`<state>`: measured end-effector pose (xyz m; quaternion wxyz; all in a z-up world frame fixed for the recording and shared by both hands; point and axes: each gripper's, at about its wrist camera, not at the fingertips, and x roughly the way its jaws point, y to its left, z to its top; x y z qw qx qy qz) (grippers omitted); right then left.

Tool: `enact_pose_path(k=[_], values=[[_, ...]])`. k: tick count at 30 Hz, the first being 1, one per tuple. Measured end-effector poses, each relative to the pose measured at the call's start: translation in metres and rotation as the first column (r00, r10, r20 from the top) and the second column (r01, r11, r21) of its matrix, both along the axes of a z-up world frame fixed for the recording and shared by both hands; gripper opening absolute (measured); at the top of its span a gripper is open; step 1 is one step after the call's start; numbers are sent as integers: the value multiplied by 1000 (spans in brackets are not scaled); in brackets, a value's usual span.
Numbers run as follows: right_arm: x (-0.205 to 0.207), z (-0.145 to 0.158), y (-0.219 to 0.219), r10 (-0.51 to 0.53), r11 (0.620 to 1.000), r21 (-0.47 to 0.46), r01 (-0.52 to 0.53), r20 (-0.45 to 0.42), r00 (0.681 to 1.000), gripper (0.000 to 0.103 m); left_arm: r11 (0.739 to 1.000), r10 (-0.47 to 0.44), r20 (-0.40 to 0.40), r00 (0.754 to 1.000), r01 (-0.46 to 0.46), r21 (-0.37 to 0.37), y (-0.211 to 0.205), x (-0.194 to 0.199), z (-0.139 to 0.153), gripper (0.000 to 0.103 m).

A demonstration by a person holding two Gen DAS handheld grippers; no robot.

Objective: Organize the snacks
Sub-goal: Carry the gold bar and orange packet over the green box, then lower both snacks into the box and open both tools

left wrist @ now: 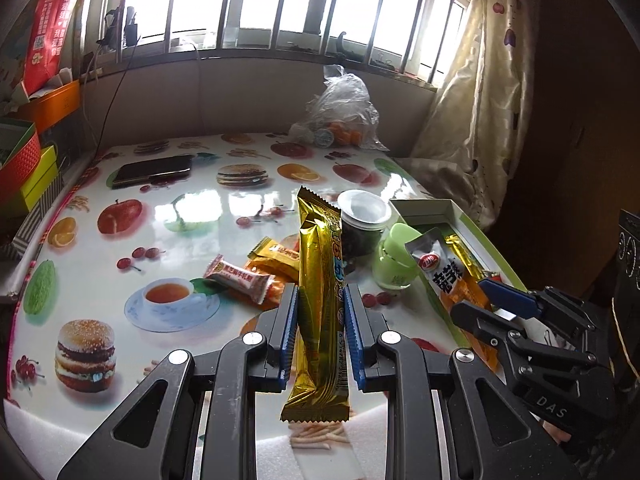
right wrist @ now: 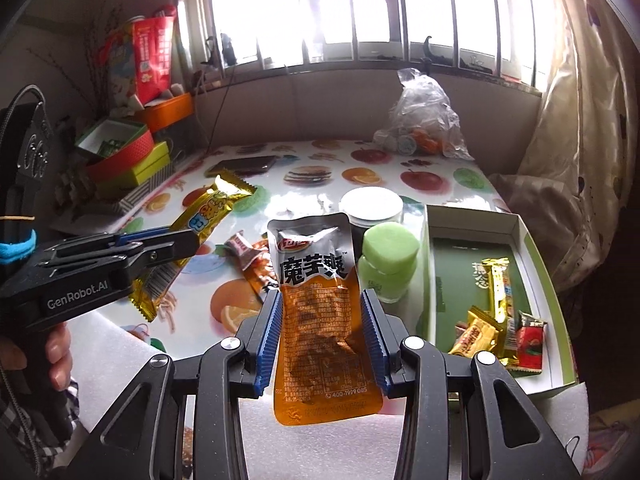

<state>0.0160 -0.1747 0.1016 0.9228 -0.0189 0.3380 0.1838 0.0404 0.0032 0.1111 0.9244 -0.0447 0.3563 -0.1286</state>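
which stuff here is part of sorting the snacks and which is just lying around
Part of the job:
- gold snack stick, held by the left gripper
- orange konjac pouch, held by the right gripper
- loose wrapped snacks on the table
- open box with snacks already in it

Just lying about:
- phone
- clear plastic bag
- green bottle
- white-lidded jar

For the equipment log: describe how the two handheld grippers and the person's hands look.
Both are black angular frames with silver round pivot bolts and blue ribbed pads on the fingers. The left gripper has "GenRobot.AI" in white on its side; the right gripper shows "DAS" lettering. A hand grips the left gripper's handle, beside a checked sleeve; a blue band and a braided cord sit higher up.
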Motion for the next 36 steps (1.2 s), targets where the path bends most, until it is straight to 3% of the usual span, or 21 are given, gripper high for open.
enact_pose_path(k=[18, 36], values=[[14, 0, -78, -168, 985, -28, 167, -1, 986, 38, 985, -170, -3, 985, 170, 13, -86, 13, 3, 24], [52, -31, -132, -303, 951, -89, 295, -88, 949, 38, 968, -251, -139, 958, 246, -49, -149, 51, -30, 24]])
